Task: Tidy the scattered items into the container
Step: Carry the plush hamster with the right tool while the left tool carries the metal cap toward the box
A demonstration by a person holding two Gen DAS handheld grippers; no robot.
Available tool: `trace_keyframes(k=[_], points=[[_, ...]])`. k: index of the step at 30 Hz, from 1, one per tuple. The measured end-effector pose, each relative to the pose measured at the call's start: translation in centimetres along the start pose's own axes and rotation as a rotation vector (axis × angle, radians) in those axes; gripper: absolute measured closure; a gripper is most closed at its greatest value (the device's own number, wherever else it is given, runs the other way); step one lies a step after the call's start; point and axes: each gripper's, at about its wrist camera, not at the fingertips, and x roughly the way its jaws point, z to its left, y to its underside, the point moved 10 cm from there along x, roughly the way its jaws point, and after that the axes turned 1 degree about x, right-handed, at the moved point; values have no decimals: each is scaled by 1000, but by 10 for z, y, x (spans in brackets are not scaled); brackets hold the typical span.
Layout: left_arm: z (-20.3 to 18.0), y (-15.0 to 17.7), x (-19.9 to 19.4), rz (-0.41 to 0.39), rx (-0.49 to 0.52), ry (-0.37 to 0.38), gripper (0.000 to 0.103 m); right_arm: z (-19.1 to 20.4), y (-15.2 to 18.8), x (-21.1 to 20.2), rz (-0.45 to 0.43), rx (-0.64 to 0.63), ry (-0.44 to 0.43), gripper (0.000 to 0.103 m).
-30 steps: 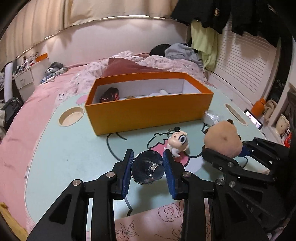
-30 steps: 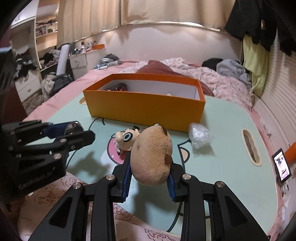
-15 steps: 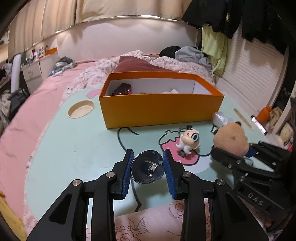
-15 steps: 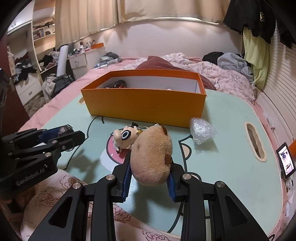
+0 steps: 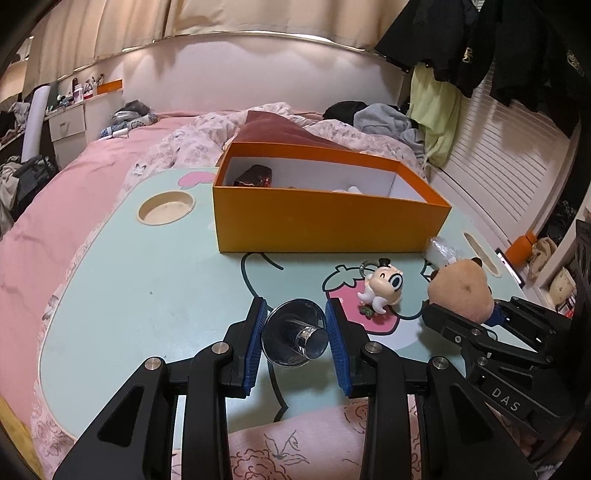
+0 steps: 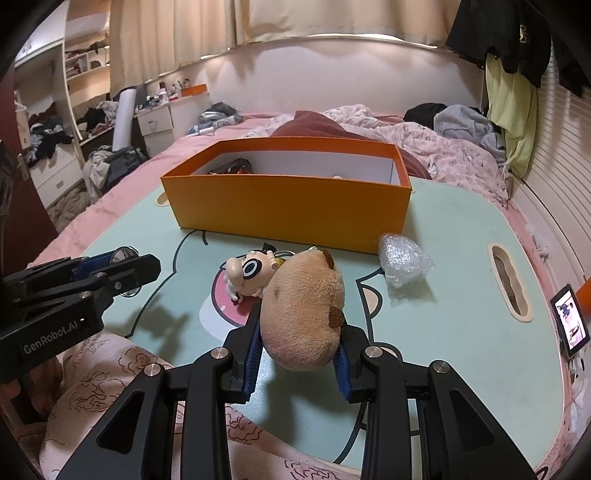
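Both held just in front of orange box (image 5: 325, 225): right gripper (image 6: 298, 354) jaws squeeze soft, light plush toy (image 6: 303, 314) at mid-body; left gripper (image 5: 295, 334) jaws clamp rigid, slippery chrome knob (image 5: 295, 338) across its rim—likely secure.

Warm, fairly dim indoor light from overhead. A bright strip runs along the curved ledge below the curtains (image 5: 207, 26). Soft shadows lie on the mint tabletop (image 6: 461, 295) beneath the gripper arms. Small glints show on a shiny metal piece (image 5: 295, 338). Both fisheye views bend straight lines and darken to black at the corners. Focus is sharp, with no motion blur.
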Motion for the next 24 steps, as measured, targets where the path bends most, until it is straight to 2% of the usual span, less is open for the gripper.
trace_keyframes(k=[24], points=[[-8, -5, -3, -6, 26, 10, 69, -3, -4, -2, -9, 1, 0, 71]])
